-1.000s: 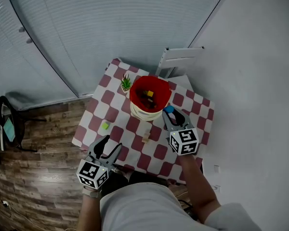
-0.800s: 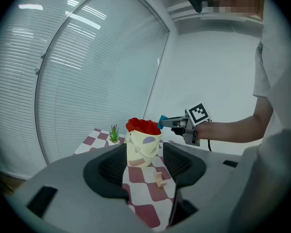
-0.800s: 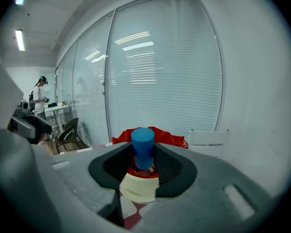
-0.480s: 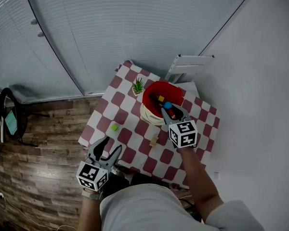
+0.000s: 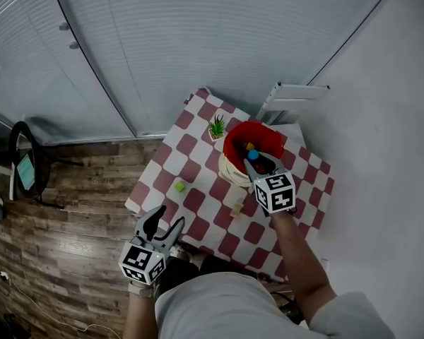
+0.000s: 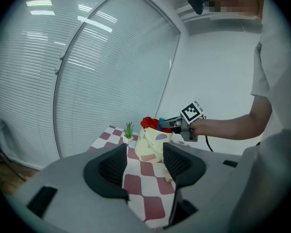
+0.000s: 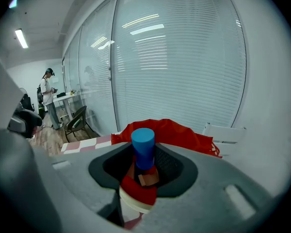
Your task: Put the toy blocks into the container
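Right tool [image 5: 257,165] is gripping a blue cylinder block [image 7: 143,147] above the red-lined container [image 5: 232,167].
Its jaws are clamping the block's sides, holding it upright over the container's rim on the checkered desk [image 5: 191,147]. The left tool [image 6: 144,161] is hovering at the desk's near edge, jaws apart with nothing between them. A green block [image 5: 179,186] and what looks like a wooden block [image 5: 236,209] are lying on the desk. A small potted plant [image 5: 217,128] is standing just beside the container.
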Demonstrator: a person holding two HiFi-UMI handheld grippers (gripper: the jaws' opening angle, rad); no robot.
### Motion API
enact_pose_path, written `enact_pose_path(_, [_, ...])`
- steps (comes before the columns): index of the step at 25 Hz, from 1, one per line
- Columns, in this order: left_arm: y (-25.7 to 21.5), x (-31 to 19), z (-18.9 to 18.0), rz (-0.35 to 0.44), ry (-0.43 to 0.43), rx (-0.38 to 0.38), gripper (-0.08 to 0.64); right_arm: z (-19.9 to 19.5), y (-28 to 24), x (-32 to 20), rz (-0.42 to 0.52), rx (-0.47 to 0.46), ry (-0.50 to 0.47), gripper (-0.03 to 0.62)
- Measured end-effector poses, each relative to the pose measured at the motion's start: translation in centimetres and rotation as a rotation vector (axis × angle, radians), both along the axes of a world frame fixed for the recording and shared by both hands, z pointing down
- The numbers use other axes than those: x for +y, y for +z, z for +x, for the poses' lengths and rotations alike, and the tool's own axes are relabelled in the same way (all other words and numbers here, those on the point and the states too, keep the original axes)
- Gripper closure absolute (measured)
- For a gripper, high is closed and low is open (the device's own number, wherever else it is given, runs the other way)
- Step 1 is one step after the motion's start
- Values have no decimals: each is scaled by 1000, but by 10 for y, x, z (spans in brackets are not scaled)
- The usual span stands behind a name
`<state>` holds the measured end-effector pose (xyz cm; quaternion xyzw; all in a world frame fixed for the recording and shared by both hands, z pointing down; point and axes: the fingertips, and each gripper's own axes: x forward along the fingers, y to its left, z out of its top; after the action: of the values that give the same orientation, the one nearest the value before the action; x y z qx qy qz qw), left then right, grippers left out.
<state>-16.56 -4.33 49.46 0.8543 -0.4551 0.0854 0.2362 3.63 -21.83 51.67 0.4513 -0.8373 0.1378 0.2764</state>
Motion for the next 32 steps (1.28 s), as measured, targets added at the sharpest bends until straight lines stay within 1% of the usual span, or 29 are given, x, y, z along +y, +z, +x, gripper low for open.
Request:
enact_pose_path(6, [1,6,-4,-5,-20,-20,341,3,-8,0,32,-41,11,457])
enact_pose_path(9, [1,7,-3,0,-22,-31,341,8,-18,8,45,-69,17,457])
enact_pose_path(14, [4,9,0,-4,1,-58,341,19,-29,36,67,-94,23,457])
enact_pose_path(19, [8,6,11,-14,41,-63,341,38,-26,63,55,-120,58,457])
enact_pose_path(25, [17,8,37,-38,95,-69,341,59,2,92,8,-141,81,457])
enact_pose_path(28, [22,10,45,-57,109,-76,341,60,24,104,-28,-144,65,457])
enact_pose_path(32, [31,14,51,-79,108,-87,341,55,55,115,-74,-148,24,457])
